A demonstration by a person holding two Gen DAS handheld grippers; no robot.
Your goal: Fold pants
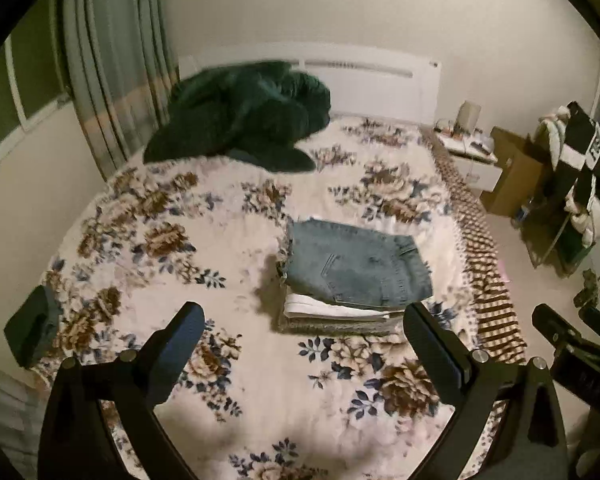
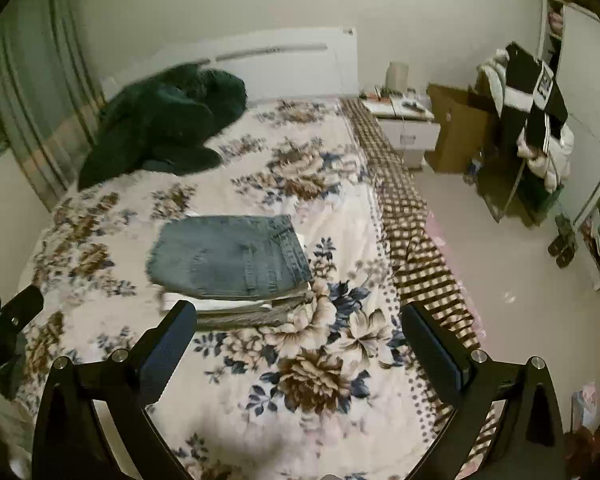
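Note:
Folded blue jeans (image 1: 356,264) lie on top of a small stack of folded clothes, a white piece (image 1: 332,309) and a grey one below, on the floral bed cover (image 1: 180,240). The jeans also show in the right wrist view (image 2: 230,258). My left gripper (image 1: 304,320) is open and empty, hovering above the bed just short of the stack. My right gripper (image 2: 298,318) is open and empty, near the stack's front right. The right gripper shows at the edge of the left wrist view (image 1: 572,336).
A dark green blanket heap (image 1: 244,116) lies at the head of the bed. A dark cloth (image 1: 32,332) lies at the bed's left edge. A nightstand (image 2: 404,120), a cardboard box (image 2: 456,132) and a clothes-laden rack (image 2: 532,128) stand to the right.

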